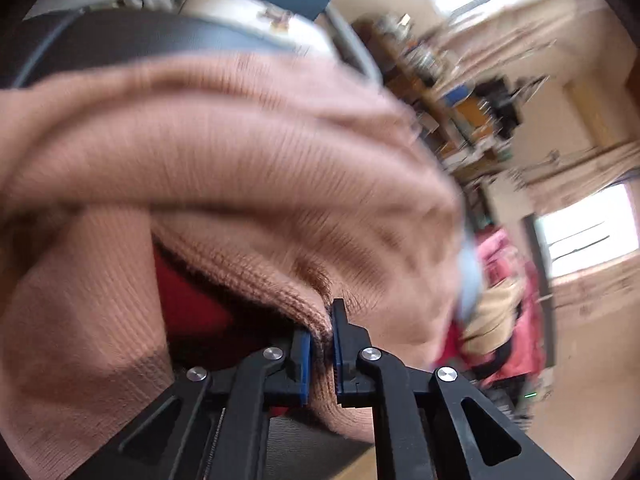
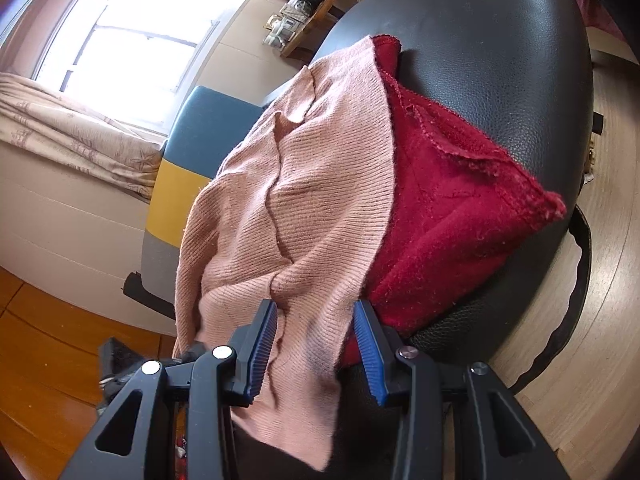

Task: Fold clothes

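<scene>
A pink ribbed knit sweater (image 2: 300,180) lies over a dark red fleece garment (image 2: 460,208) on a black leather seat (image 2: 500,60). My right gripper (image 2: 314,308) stands open at the sweater's near hem. The hem lies flat between its blue pads and hangs down below them. In the left wrist view the same pink sweater (image 1: 240,160) fills most of the picture, blurred and lifted in folds. My left gripper (image 1: 320,328) is shut on a thick edge of it. A patch of the red garment (image 1: 188,300) shows underneath.
A blue, yellow and grey padded block (image 2: 200,132) stands behind the seat, below a bright window (image 2: 140,28). The wooden floor (image 2: 40,320) lies to the left. A heap of pink and tan clothes (image 1: 508,300) and cluttered shelves (image 1: 440,92) are off to the left gripper's right.
</scene>
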A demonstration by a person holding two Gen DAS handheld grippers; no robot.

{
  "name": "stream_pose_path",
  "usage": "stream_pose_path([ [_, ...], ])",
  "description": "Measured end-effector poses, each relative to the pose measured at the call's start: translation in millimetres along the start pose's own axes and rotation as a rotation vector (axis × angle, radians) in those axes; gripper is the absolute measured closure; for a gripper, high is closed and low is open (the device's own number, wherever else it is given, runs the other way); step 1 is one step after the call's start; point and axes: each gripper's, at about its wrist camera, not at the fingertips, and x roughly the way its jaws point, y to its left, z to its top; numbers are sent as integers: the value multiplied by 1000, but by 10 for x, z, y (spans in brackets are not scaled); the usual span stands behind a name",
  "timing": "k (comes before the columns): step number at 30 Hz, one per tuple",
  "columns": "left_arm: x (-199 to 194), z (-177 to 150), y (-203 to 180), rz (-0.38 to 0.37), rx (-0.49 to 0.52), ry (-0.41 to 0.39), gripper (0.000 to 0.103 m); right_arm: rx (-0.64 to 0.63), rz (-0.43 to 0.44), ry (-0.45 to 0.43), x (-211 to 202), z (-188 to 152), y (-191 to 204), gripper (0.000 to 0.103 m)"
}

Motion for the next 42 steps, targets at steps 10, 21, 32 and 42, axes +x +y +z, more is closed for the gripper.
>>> stream_pose_path([
  [10, -1978, -155, 273, -193, 120, -312, 96, -24, -65, -5, -89, -87, 114, 61],
  [21, -2669, -1170, 2174, 295, -278, -315, 96, -179, -149, 17, -11, -103, 639, 58],
  [32, -2606, -904, 1899, 441, -198, -348, 94, -544, -346, 85, 940, 360, 1570, 58],
  [42, -2082, -724, 2162, 534, -262, -185, 94, -717, -642, 144, 1736, 652, 1378, 62],
])
